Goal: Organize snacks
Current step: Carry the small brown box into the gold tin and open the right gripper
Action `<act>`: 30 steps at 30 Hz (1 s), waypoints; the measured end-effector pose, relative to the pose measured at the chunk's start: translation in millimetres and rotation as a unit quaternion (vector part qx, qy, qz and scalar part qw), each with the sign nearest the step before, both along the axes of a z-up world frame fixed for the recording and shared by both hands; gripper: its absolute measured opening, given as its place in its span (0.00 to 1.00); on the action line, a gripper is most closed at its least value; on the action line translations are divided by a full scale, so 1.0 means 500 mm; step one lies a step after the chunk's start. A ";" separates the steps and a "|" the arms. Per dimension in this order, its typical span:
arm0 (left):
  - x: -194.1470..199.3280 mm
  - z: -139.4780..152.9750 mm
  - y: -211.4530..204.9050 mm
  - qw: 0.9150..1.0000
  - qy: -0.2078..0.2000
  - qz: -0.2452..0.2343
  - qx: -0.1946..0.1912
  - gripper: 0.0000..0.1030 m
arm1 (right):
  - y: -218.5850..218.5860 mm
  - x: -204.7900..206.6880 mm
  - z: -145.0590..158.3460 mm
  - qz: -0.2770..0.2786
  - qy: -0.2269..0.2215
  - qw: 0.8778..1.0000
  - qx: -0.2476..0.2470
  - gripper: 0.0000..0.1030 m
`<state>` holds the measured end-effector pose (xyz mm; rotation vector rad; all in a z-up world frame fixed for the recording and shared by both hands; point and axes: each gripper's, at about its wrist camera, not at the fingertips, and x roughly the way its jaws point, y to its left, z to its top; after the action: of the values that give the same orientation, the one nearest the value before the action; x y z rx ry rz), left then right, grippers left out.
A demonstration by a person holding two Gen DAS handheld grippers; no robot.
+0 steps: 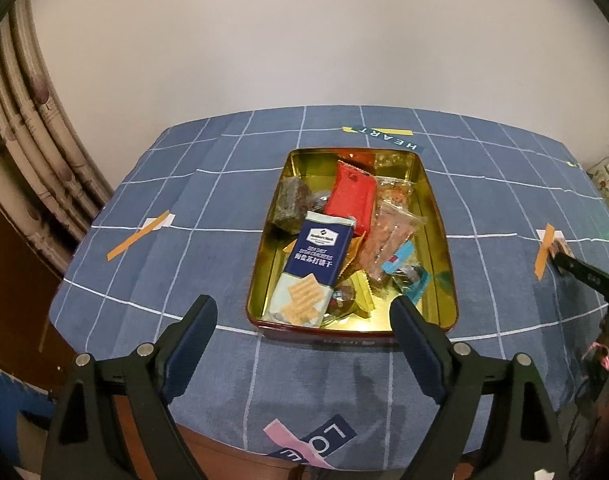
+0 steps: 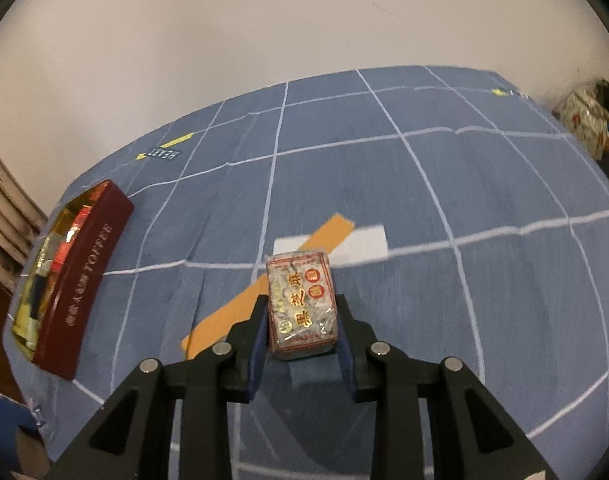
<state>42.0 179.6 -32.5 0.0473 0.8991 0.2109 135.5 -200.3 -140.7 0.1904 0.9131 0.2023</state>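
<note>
Snacks fill the tin; left gripper gapes wide and empty before it, right gripper clamps a wrapped block.

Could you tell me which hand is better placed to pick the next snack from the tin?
Left: its open gripper faces the tin; the right gripper holds a packet.

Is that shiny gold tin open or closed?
Open. The tin has no lid on it, and snack packets like the blue cracker pack show inside.
</note>
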 end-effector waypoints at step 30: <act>0.019 0.000 0.089 0.999 0.009 0.039 -0.012 0.90 | 0.559 0.107 0.117 0.214 0.021 0.976 0.037 0.29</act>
<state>51.5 224.1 -32.4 -0.0094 0.9218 0.2731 189.0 79.3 -82.1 0.0641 0.9825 0.6351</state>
